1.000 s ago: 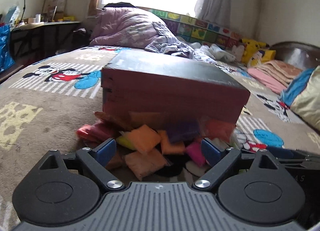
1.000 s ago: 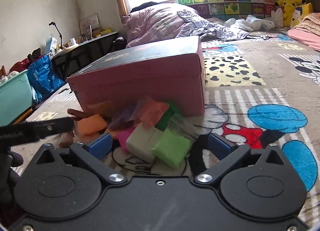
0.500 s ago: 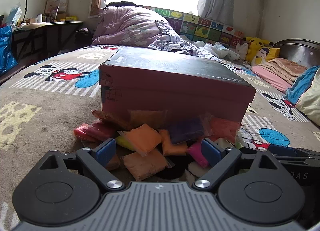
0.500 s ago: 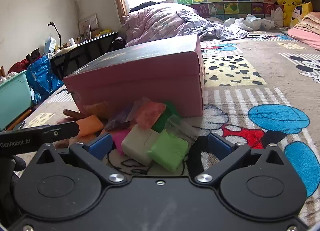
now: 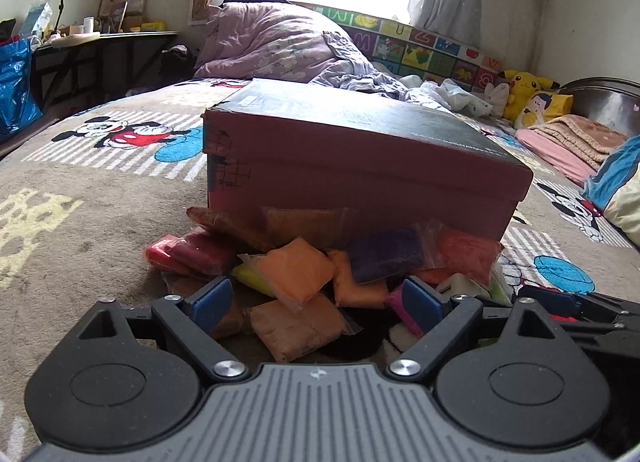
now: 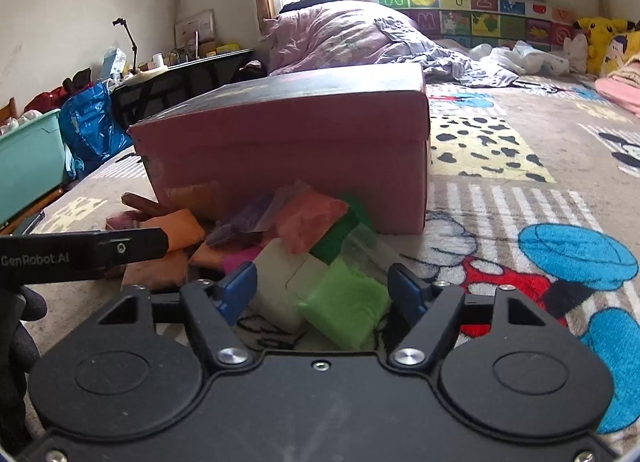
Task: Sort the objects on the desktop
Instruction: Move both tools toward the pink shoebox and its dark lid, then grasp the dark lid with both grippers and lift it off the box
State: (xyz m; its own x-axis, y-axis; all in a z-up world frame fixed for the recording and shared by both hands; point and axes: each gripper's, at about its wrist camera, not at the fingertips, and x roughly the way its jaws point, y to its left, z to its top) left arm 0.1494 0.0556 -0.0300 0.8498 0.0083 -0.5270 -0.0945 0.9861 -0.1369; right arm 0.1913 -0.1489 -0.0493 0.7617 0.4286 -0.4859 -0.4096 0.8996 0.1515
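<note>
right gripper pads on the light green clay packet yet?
Cannot tell. In the right wrist view the right gripper is closing with the light green clay packet between its blue pads; neither contact nor gap shows plainly.

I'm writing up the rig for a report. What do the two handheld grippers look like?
The left gripper has a black frame, two round discs, silver bolts, blue finger pads and a grey ribbed panel. The right gripper matches it, but its panel is smooth black. Seen from the right wrist, the left one's black side bar carries white "GenRobot.AI" lettering, beside what looks like a dark glove.
</note>
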